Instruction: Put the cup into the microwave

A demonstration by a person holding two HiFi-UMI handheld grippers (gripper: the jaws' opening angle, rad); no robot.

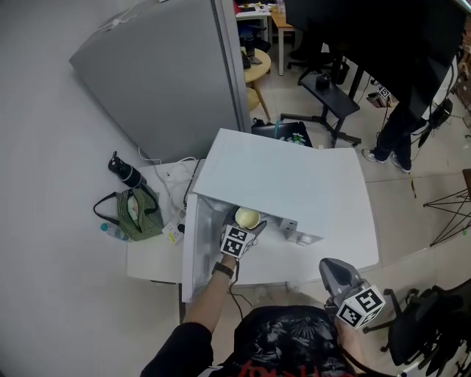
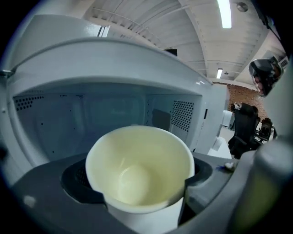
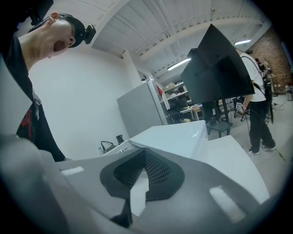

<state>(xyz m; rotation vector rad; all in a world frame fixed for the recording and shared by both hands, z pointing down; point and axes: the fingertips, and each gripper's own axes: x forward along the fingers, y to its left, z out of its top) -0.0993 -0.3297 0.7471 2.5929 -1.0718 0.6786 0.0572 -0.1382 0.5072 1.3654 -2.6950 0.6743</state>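
Even brightness is given by ceiling strip lights (image 2: 225,13) (shadows soft). Gripper views are bent and darkened at edges.

In the head view the microwave (image 1: 283,184) hides its own chamber under its white top. The left tool (image 1: 249,225) and its marker cube cover the cup (image 1: 247,216) below the rim. In the left gripper view the cup's base runs off the bottom edge and its wall covers most of both jaws. On the counter (image 1: 147,258) a dark thing (image 1: 126,174), perhaps a flask, is too small to name. A black panel (image 1: 383,37) hides a standing person (image 1: 397,129) above the waist.
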